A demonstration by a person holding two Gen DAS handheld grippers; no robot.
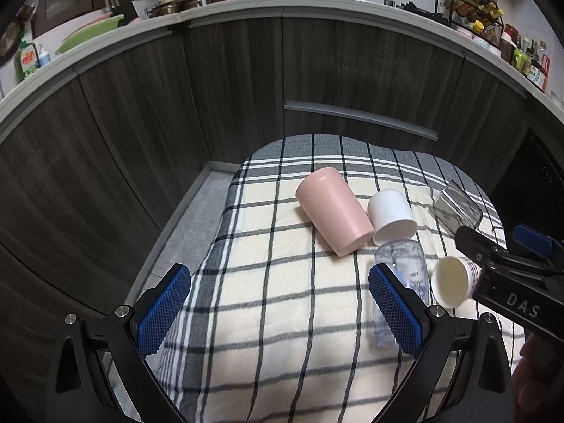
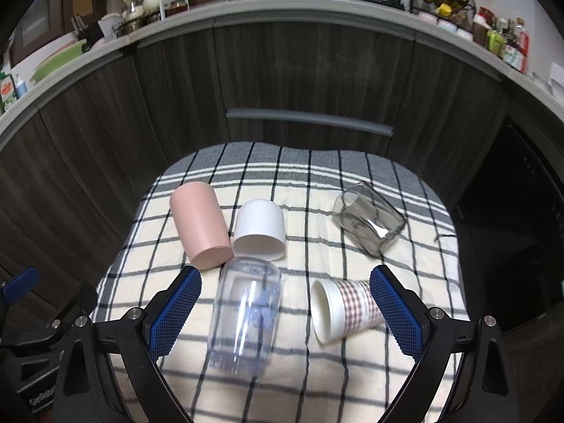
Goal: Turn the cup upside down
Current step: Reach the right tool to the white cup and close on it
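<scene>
Several cups lie on their sides on a checked cloth (image 2: 303,190): a pink cup (image 2: 201,225), a white cup (image 2: 260,225), a clear plastic cup (image 2: 246,313), a checked paper cup (image 2: 343,308) and a smoky square glass (image 2: 368,224). My right gripper (image 2: 283,312) is open above the cloth; the clear cup and the paper cup lie between its fingers, untouched. My left gripper (image 1: 278,310) is open and empty, left of the cups. In the left wrist view the pink cup (image 1: 333,211), white cup (image 1: 391,216), clear cup (image 1: 402,271) and paper cup (image 1: 453,280) show.
Dark wood cabinet fronts (image 2: 282,81) with a grey handle (image 2: 310,120) stand behind the cloth. A counter (image 2: 317,3) above holds kitchenware and bottles. A grey floor strip (image 1: 190,222) lies left of the cloth. The right gripper's body (image 1: 511,282) reaches in at the left wrist view's right edge.
</scene>
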